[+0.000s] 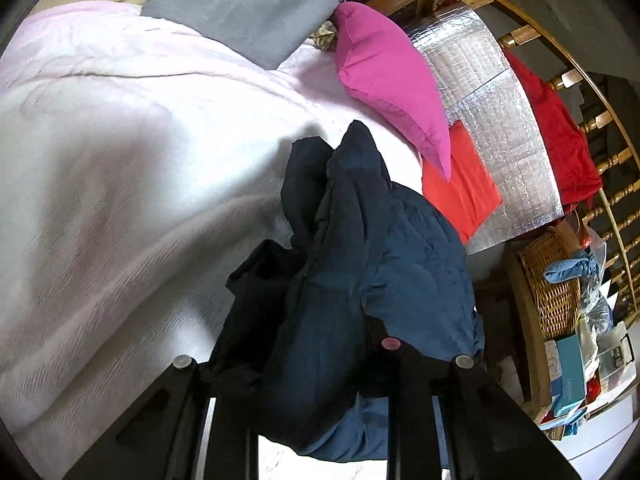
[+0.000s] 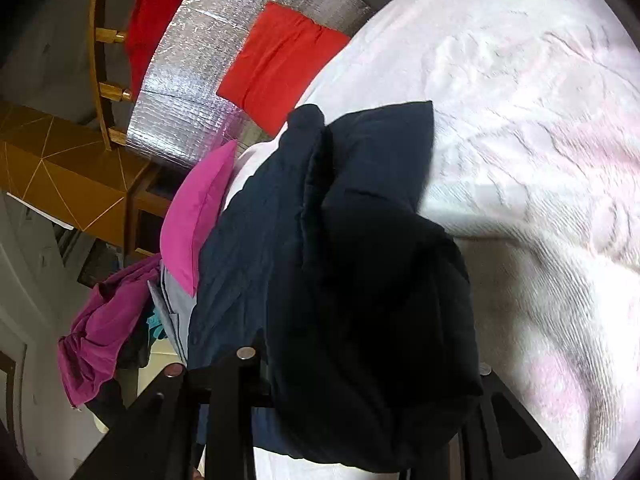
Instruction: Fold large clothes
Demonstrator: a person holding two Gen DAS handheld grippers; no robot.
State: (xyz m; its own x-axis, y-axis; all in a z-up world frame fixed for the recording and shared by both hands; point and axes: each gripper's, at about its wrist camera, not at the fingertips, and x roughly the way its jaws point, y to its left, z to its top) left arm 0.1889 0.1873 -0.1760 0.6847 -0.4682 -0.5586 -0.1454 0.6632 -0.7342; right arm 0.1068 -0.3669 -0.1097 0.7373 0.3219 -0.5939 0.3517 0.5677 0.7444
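Navy garment [image 1: 360,264] bunched above the white bedspread [image 1: 120,180], beside the pink pillow [image 1: 384,76]. Left tool [image 1: 320,364] clenched on its folds. Right tool [image 2: 360,364] narrowly parted, likewise grasping the same dark cloth

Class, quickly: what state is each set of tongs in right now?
Left tongs: shut on the navy garment.
Right tongs: shut on the same navy garment.

free: white bedspread [image 1: 120,200] | blocked: pink pillow [image 1: 384,80], wooden railing [image 1: 600,120]
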